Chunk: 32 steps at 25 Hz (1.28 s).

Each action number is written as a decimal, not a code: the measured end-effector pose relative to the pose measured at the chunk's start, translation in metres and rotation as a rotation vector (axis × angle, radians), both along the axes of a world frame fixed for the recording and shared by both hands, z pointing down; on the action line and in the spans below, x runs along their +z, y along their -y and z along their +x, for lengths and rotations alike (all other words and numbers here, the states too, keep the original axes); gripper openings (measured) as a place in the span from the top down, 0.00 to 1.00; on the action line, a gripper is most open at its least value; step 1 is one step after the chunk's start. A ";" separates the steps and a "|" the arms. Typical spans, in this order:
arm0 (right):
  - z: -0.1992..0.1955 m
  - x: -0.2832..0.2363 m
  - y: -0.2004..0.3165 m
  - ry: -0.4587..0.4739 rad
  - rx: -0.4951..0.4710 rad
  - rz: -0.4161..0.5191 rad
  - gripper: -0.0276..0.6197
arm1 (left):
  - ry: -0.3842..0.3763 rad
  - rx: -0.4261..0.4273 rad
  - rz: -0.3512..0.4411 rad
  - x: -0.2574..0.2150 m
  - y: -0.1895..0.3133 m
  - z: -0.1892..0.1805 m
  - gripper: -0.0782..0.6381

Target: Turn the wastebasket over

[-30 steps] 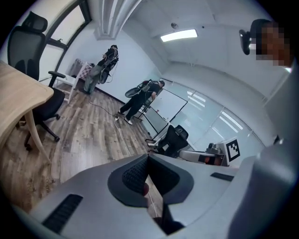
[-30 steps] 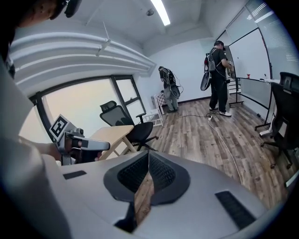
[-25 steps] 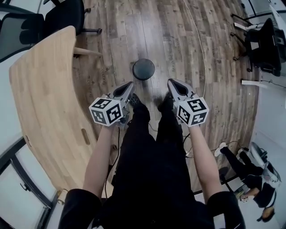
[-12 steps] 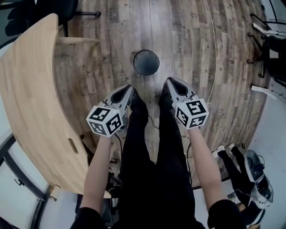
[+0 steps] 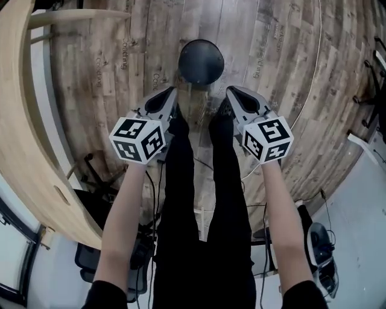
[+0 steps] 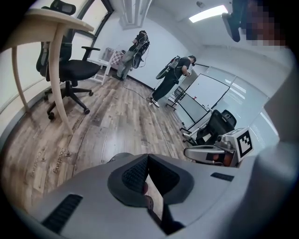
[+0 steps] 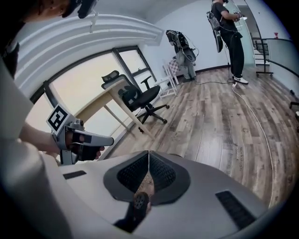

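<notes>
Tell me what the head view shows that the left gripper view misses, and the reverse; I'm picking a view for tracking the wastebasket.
Only the head view: the black wastebasket on the wood floor, ahead of both gripper tips, and the person's legs. Only the left gripper view: two people standing at the far end, a whiteboard and a ceiling light. Both: that floor, the wooden table, the left gripper with jaws together on nothing, and the right gripper.
</notes>
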State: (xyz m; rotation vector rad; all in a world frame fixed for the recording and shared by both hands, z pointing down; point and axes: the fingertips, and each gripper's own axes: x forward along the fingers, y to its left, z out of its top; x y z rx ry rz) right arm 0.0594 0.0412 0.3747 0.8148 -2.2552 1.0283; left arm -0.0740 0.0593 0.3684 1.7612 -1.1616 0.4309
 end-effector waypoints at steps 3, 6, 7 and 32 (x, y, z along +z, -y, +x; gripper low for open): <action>0.009 0.036 0.003 -0.021 -0.018 -0.026 0.91 | 0.015 -0.007 -0.020 0.031 0.002 0.005 0.87; 0.014 0.066 0.003 -0.025 -0.029 -0.053 0.90 | 0.031 -0.015 -0.045 0.058 0.000 0.005 0.87; 0.014 0.074 0.003 -0.022 -0.040 -0.061 0.90 | 0.036 -0.021 -0.058 0.067 -0.002 0.004 0.87; 0.006 0.255 0.035 -0.147 -0.233 -0.190 0.59 | 0.050 0.047 -0.239 0.247 0.013 -0.018 0.53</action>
